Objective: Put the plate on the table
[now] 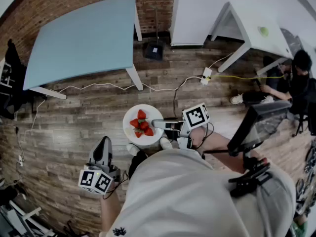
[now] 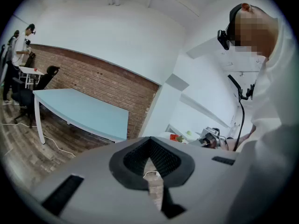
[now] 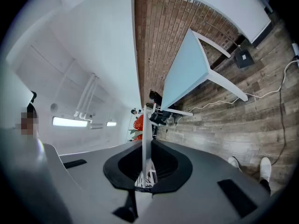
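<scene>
Here, the round white plate [image 1: 133,112], carrying loose red strawberries [image 1: 142,124], hangs in the air above the wooden plank floor [image 1: 74,132], close before the person's chest and well apart from the pale blue rectangular table [image 1: 84,38]. The right gripper [image 1: 157,124] pinches only the plate's thin rim, jaws narrow on the edge. The left gripper [image 1: 103,143] is drawn together on nothing. Likely faults are the plate pivoting in this one-sided pinch and tipping fruit off, or a foot catching the white cable [image 1: 98,85] that crosses the way. The tabletop's near edge and white table legs [image 1: 134,78] bound the approach; the floor between offers open room.
</scene>
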A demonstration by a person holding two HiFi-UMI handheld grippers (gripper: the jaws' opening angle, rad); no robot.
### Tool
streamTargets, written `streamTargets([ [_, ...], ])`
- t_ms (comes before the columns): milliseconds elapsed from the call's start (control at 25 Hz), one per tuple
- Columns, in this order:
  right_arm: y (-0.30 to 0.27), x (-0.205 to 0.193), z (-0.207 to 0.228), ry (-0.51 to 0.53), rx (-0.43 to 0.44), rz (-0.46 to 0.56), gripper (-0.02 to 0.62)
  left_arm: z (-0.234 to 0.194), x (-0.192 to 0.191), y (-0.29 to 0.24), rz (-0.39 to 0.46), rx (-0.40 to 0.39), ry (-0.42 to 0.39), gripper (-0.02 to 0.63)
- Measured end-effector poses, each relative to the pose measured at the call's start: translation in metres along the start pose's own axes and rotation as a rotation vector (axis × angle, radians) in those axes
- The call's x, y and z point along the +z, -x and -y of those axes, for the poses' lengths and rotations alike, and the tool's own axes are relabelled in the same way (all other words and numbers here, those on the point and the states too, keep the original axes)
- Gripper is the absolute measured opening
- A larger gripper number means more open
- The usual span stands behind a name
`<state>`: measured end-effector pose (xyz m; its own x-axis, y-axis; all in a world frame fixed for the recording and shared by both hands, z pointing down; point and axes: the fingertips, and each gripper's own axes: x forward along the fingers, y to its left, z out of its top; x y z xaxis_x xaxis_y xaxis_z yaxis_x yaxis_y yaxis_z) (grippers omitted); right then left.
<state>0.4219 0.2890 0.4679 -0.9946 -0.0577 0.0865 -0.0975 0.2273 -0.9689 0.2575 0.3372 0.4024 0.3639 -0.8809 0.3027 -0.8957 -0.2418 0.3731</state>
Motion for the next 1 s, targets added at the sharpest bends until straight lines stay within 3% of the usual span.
streamTargets([
  [320, 0.029, 0.006, -0.003, 0.002, 0.013, 0.008, 0.026, 0.032, 0.007, -0.012, -0.005, -0.008, -0.028, 0.002],
  [600, 0.047, 0.000, 0.004, -0.008, 0.016, -0.019, 0.026, 0.049, -0.007, -0.009, 0.003, 0.019, 0.005, 0.002],
  [1000, -0.001, -0.002, 0.001, 0.008, 0.010, -0.065, 0.026, 0.008, -0.005, 0.018, 0.035, 0.061, 0.051, 0.002],
])
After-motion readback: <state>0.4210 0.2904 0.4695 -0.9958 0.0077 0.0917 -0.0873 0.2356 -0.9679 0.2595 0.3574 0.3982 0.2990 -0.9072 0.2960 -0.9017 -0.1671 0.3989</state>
